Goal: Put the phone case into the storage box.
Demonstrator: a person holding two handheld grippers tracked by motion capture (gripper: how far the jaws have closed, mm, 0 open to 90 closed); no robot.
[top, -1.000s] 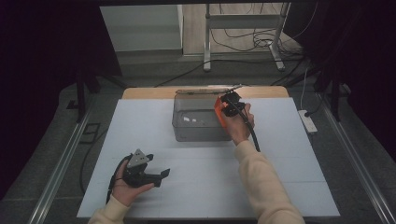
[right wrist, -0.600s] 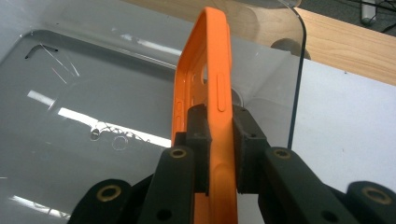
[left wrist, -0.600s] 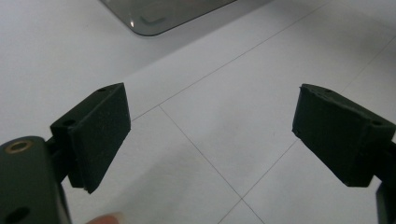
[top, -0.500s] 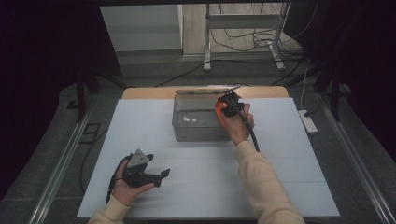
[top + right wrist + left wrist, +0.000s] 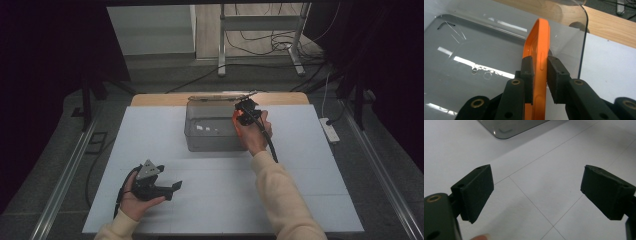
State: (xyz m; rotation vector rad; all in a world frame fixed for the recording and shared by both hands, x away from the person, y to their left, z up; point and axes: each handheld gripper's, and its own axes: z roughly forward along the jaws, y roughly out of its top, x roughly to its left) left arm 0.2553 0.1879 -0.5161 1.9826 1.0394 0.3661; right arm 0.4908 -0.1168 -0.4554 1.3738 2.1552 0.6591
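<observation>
right gripper [image 5: 540, 75]: jaws just opening, orange phone case [image 5: 537, 47] edge-on between them, releasing into clear bin [image 5: 210, 131] | left gripper [image 5: 167, 189]: empty, spread, idle near bin

Between the left gripper [image 5: 536, 192]'s wide-apart fingers [image 5: 475, 191] lies bare white table [image 5: 536, 170], free to pass; ahead of them stands a clear bin [image 5: 506, 128]. The right gripper [image 5: 539, 72]'s fingers [image 5: 556, 75] flank an orange case [image 5: 537, 42] over the bin's hollow, its clear wall just beside them.
</observation>
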